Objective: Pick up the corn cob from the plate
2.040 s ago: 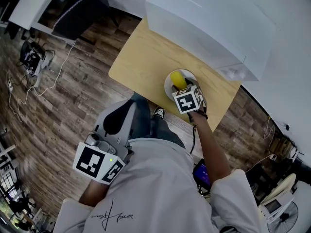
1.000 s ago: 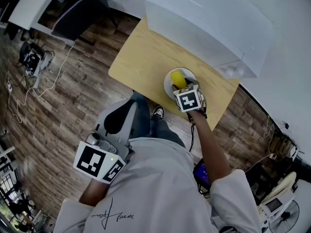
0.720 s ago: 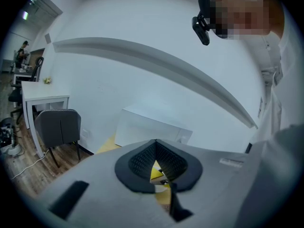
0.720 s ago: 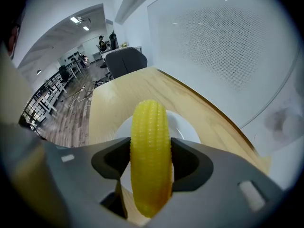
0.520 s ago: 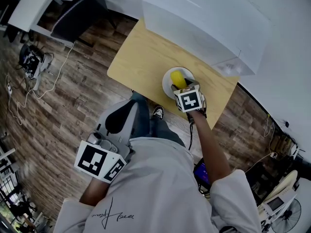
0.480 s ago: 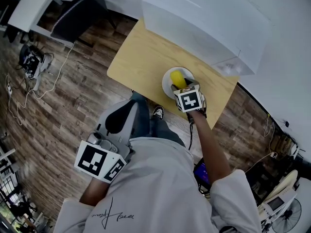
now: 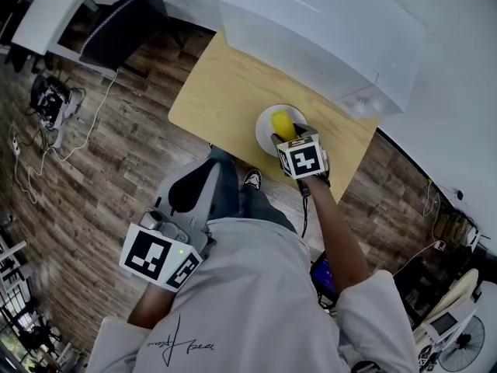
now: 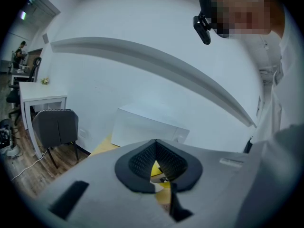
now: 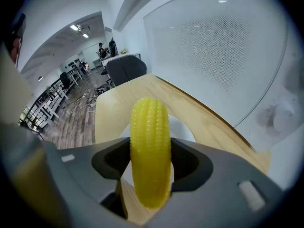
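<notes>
Two grippers in play, and only one is doing anything. The right gripper has its jaws pinched on the corn cob, one dark pad pressing each side of it. In its own view the cob runs lengthwise between the pads, with its rounded end pointing toward 12 o'clock. Bright yellow, rows of kernels easy to see.

From the head view the cob sits over the white plate, and the marker cube covers the plate's 5 o'clock side. Can't tell whether the cob is touching the plate or just clear of it, since no view shows its underside. The plate is on the light wooden table, close to the edge nearest the person. A big white box fills the table from the plate's 12 o'clock round to 2 o'clock.

The left gripper is well apart from all that, down at the plate's 7 o'clock by the person's leg. Its jaws are pressed together at the tips with nothing between them.

Off the table there's wood-look floor, a dark chair at roughly 10 o'clock and a tangle of cables at 9 o'clock.
</notes>
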The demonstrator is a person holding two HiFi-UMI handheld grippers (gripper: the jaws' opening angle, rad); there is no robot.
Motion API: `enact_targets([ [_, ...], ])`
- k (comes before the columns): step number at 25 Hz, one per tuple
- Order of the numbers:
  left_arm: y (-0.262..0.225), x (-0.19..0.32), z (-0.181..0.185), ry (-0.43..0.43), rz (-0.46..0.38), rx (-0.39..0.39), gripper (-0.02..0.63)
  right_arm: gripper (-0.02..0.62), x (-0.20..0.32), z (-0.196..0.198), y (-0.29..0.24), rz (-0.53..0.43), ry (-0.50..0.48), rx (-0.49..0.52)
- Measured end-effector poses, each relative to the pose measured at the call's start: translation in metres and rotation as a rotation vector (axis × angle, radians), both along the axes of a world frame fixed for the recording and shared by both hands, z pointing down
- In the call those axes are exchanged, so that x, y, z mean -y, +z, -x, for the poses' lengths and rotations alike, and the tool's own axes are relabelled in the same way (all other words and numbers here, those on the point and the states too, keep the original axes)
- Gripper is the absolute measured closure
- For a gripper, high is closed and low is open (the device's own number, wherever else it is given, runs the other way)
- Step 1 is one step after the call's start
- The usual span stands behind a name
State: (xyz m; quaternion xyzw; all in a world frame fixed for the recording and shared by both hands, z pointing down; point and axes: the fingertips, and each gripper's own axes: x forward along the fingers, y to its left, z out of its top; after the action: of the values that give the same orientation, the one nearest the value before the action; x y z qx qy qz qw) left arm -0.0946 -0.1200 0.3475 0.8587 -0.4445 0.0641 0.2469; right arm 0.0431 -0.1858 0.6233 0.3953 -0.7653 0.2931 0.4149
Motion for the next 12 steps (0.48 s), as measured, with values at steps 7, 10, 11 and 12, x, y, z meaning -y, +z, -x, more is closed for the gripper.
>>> enact_targets([
  [7,-0.001,-0.002,-0.008,0.008,-0.002,0.000,0.612,0.331,-0.002,-0.004,-0.008,-0.015,0.007,0.018],
  [10,-0.002,-0.003,-0.010,0.013,-0.006,0.000,0.611,0.331,-0.004,-0.006,-0.013,-0.020,0.016,0.030],
  [11,-0.002,-0.003,-0.010,0.014,-0.006,0.000,0.612,0.331,-0.004,-0.006,-0.014,-0.022,0.019,0.034],
  [12,-0.002,-0.004,-0.011,0.015,-0.007,-0.001,0.612,0.331,-0.005,-0.007,-0.016,-0.024,0.022,0.036],
])
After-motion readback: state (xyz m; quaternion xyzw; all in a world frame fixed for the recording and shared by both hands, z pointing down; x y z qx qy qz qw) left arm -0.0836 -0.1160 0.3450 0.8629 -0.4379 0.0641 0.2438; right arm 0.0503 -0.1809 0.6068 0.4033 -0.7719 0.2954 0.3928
